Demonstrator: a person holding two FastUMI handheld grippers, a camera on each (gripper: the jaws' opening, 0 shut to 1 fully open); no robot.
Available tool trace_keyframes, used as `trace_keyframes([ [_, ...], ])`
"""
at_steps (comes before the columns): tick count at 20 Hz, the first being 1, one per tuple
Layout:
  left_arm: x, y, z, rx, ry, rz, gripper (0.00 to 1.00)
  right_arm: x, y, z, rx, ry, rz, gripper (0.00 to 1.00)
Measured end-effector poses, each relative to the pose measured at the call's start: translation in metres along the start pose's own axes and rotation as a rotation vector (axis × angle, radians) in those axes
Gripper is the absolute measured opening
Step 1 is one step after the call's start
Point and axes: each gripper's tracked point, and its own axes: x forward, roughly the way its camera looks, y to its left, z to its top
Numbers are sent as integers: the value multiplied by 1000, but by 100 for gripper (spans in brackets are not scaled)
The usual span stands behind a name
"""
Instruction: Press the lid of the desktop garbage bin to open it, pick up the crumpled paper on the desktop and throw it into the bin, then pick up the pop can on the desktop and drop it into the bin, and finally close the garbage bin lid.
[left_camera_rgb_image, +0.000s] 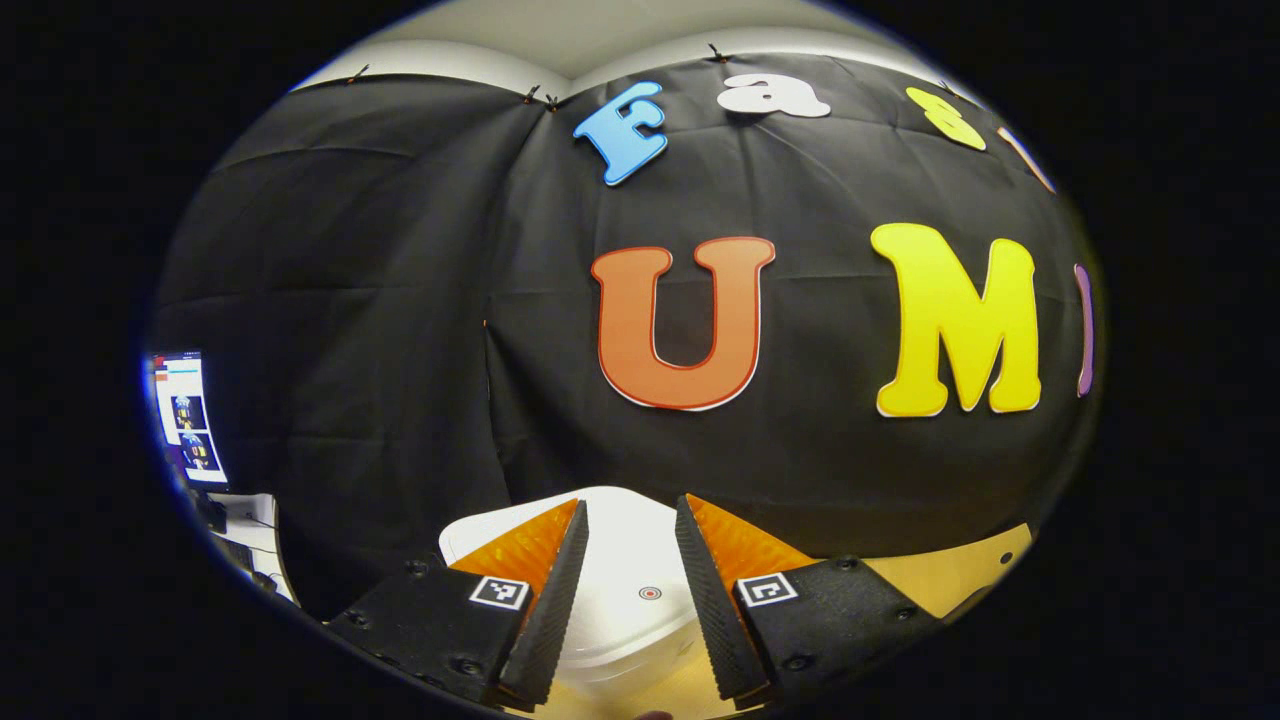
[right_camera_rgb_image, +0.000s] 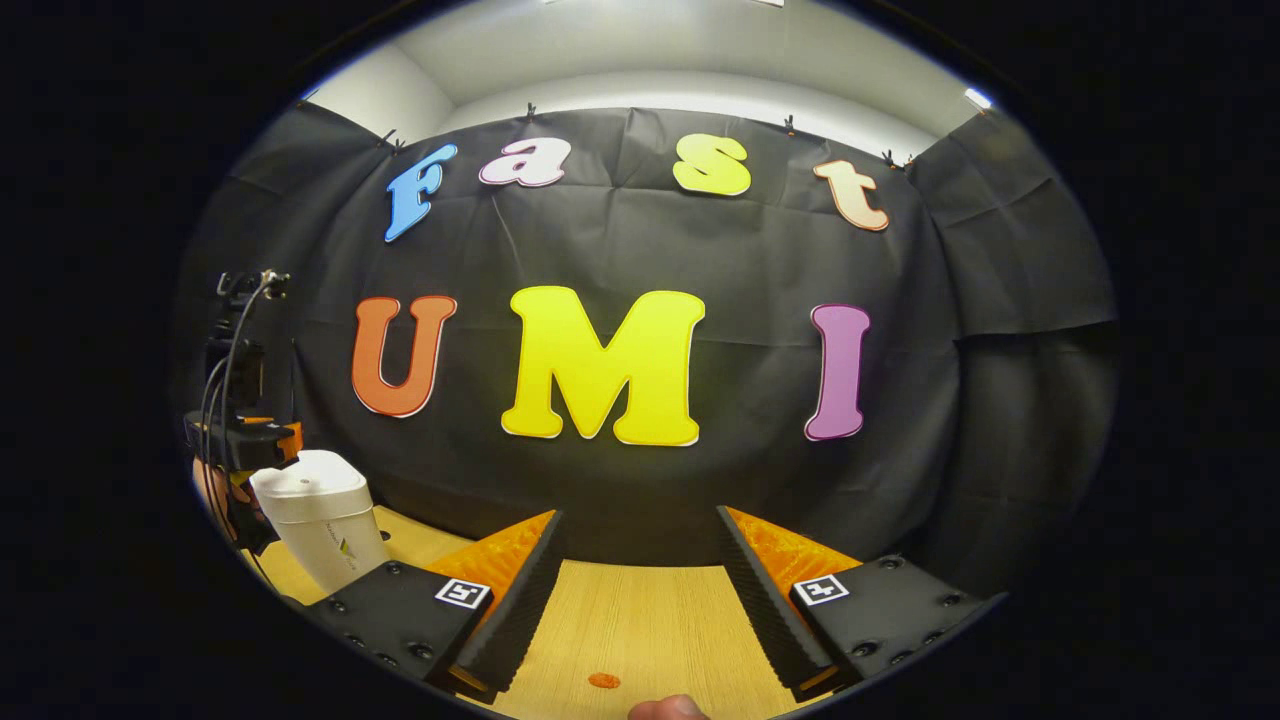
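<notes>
left claw (left_camera_rgb_image: 630, 600) released above closed bin lid (left_camera_rgb_image: 625, 560), right claw (right_camera_rgb_image: 635, 610) released over bare tabletop (right_camera_rgb_image: 640, 620), bin (right_camera_rgb_image: 320, 525) far left

Black cloth wall (right_camera_rgb_image: 640, 260) behind a light wooden table (right_camera_rgb_image: 640, 610), white ceiling (right_camera_rgb_image: 680, 50).

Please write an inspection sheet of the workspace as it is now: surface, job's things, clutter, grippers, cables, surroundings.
Surface: light wooden desktop.
Job's things: white garbage bin, lid closed; paper and can: nothing seen.
Clutter: small orange dot on the desktop.
Grippers: left gripper open, above the lid; right gripper open, above bare desktop.
Cables: dark cables hang on the left gripper.
Surroundings: black cloth wall; monitor at the left.
</notes>
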Motion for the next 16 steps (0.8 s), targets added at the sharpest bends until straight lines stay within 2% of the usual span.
trace_keyframes([
  [3,7,2,-14,-11,31,13,59,-1,2,-3,-11,12,1,94],
  [4,10,3,-18,-10,39,22,50,-1,2,-3,-16,13,2,94],
  [6,14,2,-27,-16,60,33,41,-2,3,-3,-27,12,6,93],
  [12,17,2,-50,-52,121,49,18,-2,3,-6,-32,21,4,94],
  [16,19,1,-59,-59,132,53,14,-1,3,-9,-29,25,1,94],
])
